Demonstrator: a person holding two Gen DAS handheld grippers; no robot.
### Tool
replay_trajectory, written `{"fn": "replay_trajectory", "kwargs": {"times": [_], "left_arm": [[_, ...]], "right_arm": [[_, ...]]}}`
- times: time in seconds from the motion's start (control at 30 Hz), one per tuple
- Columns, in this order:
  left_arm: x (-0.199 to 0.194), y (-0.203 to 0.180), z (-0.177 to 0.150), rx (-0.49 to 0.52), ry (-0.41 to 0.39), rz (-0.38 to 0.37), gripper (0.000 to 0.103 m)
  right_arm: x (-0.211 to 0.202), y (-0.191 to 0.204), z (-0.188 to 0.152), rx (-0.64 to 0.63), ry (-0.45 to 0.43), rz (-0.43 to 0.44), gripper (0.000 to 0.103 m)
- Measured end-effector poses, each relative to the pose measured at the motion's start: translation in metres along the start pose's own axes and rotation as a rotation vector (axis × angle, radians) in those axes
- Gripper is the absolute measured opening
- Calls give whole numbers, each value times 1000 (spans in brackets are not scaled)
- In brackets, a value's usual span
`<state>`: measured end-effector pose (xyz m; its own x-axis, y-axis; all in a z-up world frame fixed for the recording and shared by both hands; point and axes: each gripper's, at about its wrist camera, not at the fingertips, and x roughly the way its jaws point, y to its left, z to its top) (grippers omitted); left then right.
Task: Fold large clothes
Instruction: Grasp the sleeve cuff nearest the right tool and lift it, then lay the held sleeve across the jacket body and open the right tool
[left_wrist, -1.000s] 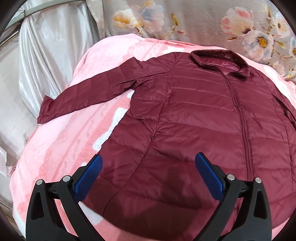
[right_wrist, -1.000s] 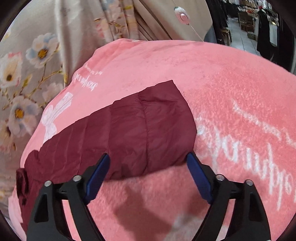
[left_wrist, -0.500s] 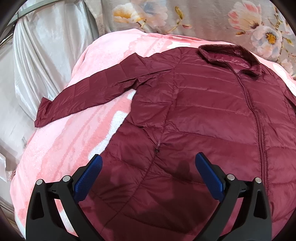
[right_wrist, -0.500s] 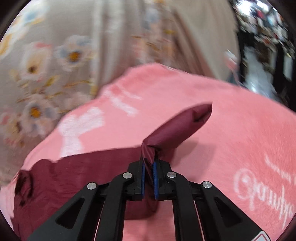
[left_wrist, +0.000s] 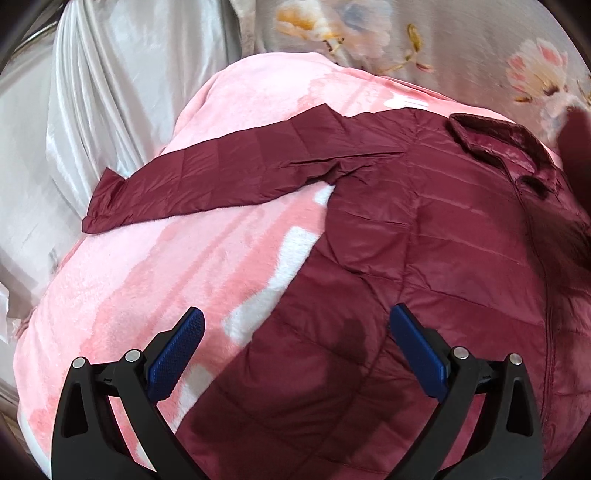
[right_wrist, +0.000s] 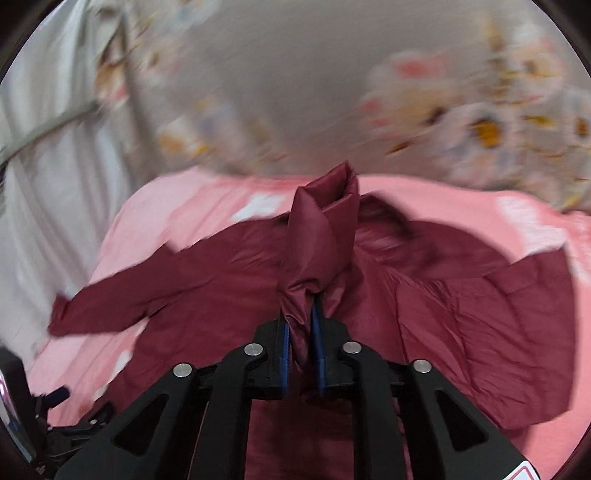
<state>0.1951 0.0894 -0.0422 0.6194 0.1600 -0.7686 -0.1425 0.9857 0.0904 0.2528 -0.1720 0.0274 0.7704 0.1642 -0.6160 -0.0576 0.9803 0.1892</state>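
Observation:
A dark red quilted jacket (left_wrist: 424, 240) lies face up on a pink blanket (left_wrist: 147, 277), collar (left_wrist: 498, 144) at the far side. Its left sleeve (left_wrist: 221, 173) stretches flat toward the left edge. My left gripper (left_wrist: 295, 328) hovers open above the jacket's lower left side, nothing between its blue pads. In the right wrist view my right gripper (right_wrist: 301, 325) pinches the bunched cuff of the other sleeve (right_wrist: 321, 236), lifted above the jacket's body (right_wrist: 461, 295). The jaws are opening slightly, with the fabric still pressed between the pads.
A floral curtain (left_wrist: 443, 44) hangs behind the blanket. Silvery white cloth (left_wrist: 110, 92) drapes past its left edge. The blanket falls away at the left and near sides. Black gear with a blue part (right_wrist: 55, 406) shows at the right wrist view's lower left.
My right gripper shut on the right sleeve's cuff, lifted it and swung it left over the jacket's body. My left gripper drifted left toward the jacket's side edge, still open.

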Motion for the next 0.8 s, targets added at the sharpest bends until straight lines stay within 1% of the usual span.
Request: {"fn": "replay_trajectory", "kwargs": {"times": [0.03,0.07,0.1,0.13,0.17,0.2,0.23,0.27,0.33,0.37,0.47,0.5,0.57,0.6,0.63,0.67,0.7,0.73,0.77,0.8], "left_arm": [[2,2,1,-5,6,-15,98],[3,4,2,-9,13,-30,98],[5,5,4,-15,20,-58,98],[5,6,6,-20,26,-87,98],[6,5,7,-24,31,-110,98],[7,5,10,-33,40,-154,98],[7,3,12,-40,47,-188,98],[8,1,16,-51,59,-239,98],[11,-6,23,-67,80,-310,98],[14,-12,27,-74,92,-344,98],[27,-34,39,-87,142,-419,98],[35,-44,44,-90,169,-447,98],[48,-57,51,-101,213,-494,97],[53,-62,52,-108,230,-504,96],[60,-67,54,-121,245,-520,90],[63,-70,55,-125,254,-521,86],[66,-75,57,-128,262,-518,72],[69,-79,60,-124,260,-517,52],[70,-81,61,-116,260,-505,43],[72,-83,66,-106,252,-493,26]], "right_arm": [[11,16,-5,-20,29,52,19],[18,30,-9,-40,41,93,25],[11,49,-18,-66,12,118,36],[11,49,-18,-66,12,118,43],[-7,52,-24,-57,-47,132,57],[-7,52,-24,-57,-47,132,61],[-17,49,-23,-42,-74,129,61],[-36,29,-23,12,-104,114,61],[-53,-8,-27,104,-115,69,61],[-54,-21,-26,137,-112,45,61],[-61,-76,-44,246,-73,-66,62],[-63,-96,-53,293,-57,-102,62],[-63,-130,-73,396,-21,-147,62],[-60,-145,-81,440,-4,-158,62],[-57,-156,-87,476,9,-164,62],[-52,-173,-96,533,29,-171,62],[-47,-183,-101,567,41,-174,61],[-42,-193,-105,602,51,-171,61],[-38,-200,-107,623,53,-162,60],[-34,-206,-107,643,55,-158,55]]}}
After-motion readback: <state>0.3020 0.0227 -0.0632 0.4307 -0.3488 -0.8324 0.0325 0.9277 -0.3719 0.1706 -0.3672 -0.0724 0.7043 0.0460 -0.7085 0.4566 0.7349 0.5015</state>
